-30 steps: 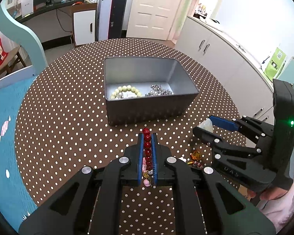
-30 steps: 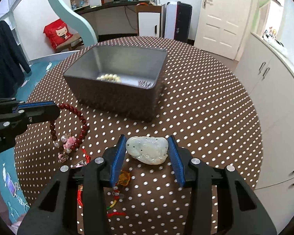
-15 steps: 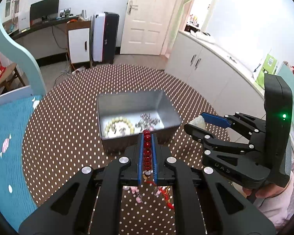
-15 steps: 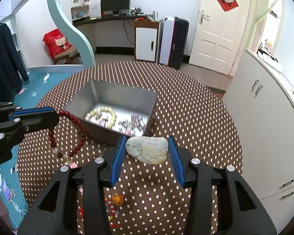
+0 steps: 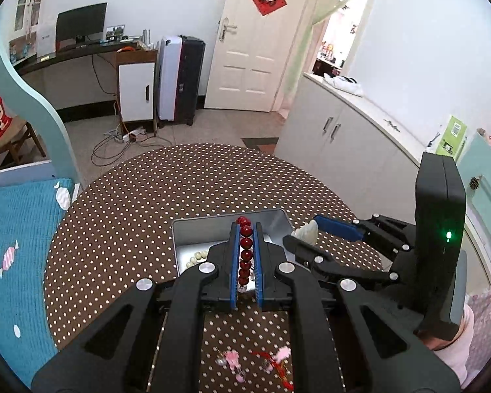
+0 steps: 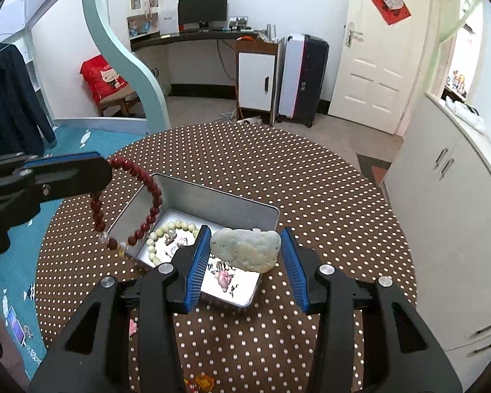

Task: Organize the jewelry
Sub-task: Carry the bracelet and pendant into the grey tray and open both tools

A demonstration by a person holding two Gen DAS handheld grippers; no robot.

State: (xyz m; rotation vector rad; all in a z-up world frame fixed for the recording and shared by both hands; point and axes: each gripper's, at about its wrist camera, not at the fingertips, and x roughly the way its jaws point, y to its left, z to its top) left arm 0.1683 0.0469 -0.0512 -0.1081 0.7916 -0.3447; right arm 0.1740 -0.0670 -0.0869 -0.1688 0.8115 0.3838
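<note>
My left gripper (image 5: pixel 246 229) is shut on a red bead bracelet (image 5: pixel 245 252), held high above the open metal tin (image 5: pixel 193 229). In the right wrist view the bracelet (image 6: pixel 147 209) hangs as a loop from the left gripper (image 6: pixel 101 170) over the tin's left wall (image 6: pixel 134 203). My right gripper (image 6: pixel 245 245) is shut on a pale green jade pendant (image 6: pixel 245 250), held above the tin's near right part. In the left wrist view the pendant (image 5: pixel 307 231) shows between the right gripper's fingers. The tin holds a cream bead bracelet (image 6: pixel 167 229) and small charms.
The tin sits on a round table with a brown polka-dot cloth (image 6: pixel 311 183). Pink charms and a red cord (image 5: pixel 271 358) lie on the cloth below the left gripper. An orange trinket (image 6: pixel 203 381) lies near the table's front edge. White cabinets (image 6: pixel 448 196) stand on the right.
Both grippers have risen well above the table with their jewelry still held. The red bracelet and the jade pendant now hang over the tin.
</note>
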